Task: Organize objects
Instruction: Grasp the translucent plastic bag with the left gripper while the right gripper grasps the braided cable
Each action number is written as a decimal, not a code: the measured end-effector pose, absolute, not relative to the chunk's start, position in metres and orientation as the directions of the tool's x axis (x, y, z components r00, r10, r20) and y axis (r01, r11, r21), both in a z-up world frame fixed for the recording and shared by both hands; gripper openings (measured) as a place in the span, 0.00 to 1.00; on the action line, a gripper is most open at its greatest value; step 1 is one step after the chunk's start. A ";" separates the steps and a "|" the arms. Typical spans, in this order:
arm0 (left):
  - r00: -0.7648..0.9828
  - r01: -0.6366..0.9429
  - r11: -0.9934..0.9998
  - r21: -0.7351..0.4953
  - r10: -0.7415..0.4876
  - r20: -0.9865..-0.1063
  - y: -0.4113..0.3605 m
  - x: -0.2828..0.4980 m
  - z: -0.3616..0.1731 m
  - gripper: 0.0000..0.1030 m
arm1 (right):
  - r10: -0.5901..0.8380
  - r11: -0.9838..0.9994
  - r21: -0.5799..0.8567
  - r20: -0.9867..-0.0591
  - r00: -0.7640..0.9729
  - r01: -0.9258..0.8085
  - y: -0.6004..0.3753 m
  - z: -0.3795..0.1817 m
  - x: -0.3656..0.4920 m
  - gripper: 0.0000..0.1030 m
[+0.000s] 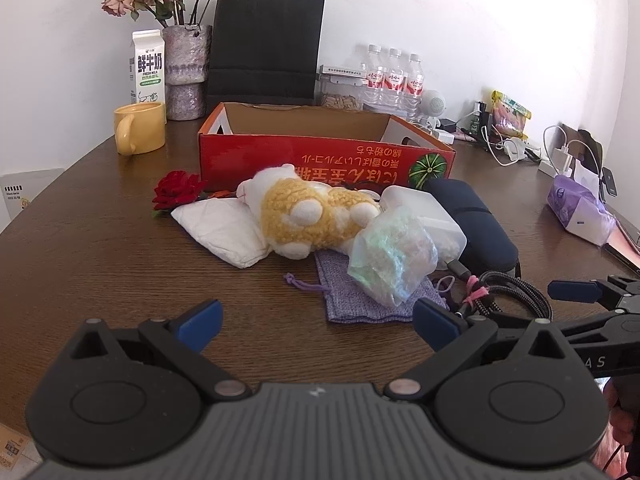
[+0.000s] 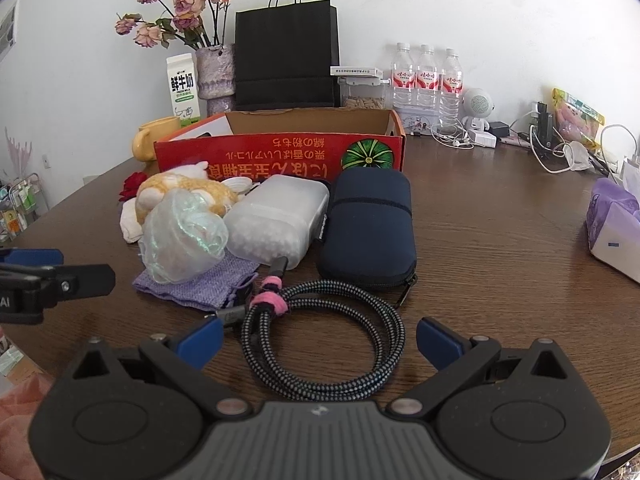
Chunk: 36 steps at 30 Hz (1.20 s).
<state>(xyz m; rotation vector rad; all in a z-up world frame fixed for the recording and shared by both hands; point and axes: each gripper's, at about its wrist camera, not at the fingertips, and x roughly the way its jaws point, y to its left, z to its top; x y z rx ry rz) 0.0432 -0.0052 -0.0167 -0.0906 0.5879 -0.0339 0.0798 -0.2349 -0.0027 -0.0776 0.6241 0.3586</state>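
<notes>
A red cardboard box [image 1: 320, 156] [image 2: 276, 152] stands open on the brown table. In front of it lies a pile: a yellow-and-white plush toy [image 1: 304, 210] [image 2: 180, 190], a white pillow-like pouch [image 1: 224, 228], a red fabric rose [image 1: 176, 190], a crumpled clear bag [image 1: 394, 258] [image 2: 182, 236], a purple drawstring pouch [image 1: 360, 300] [image 2: 200, 284], a translucent plastic case [image 2: 276, 216], a navy zip case [image 2: 368, 224] and a coiled braided cable [image 2: 328, 336]. My left gripper [image 1: 316, 320] is open before the purple pouch. My right gripper [image 2: 320, 340] is open over the cable, holding nothing.
At the back stand a yellow mug [image 1: 140, 128], a milk carton [image 1: 147, 66], a vase of dried roses [image 1: 187, 72], a black paper bag [image 1: 266, 44] and water bottles [image 2: 426, 76]. Chargers and cables [image 2: 552, 148] clutter the back right. A purple tissue pack [image 2: 614, 224] lies right.
</notes>
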 end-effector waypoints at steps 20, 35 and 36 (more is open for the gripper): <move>0.821 0.055 0.996 -0.068 -0.084 -0.565 -0.045 0.090 -0.019 1.00 | 0.367 0.884 0.011 -0.635 0.679 -0.468 -0.233 -0.012 0.108 1.00; 0.813 0.083 0.992 -0.097 -0.124 -0.568 -0.052 0.103 -0.024 0.53 | 0.401 0.862 0.017 -0.632 0.662 -0.507 -0.231 -0.012 0.108 0.99; 0.815 0.086 0.992 -0.096 -0.125 -0.565 -0.052 0.102 -0.024 0.48 | 0.404 0.861 0.017 -0.631 0.662 -0.508 -0.231 -0.011 0.107 0.97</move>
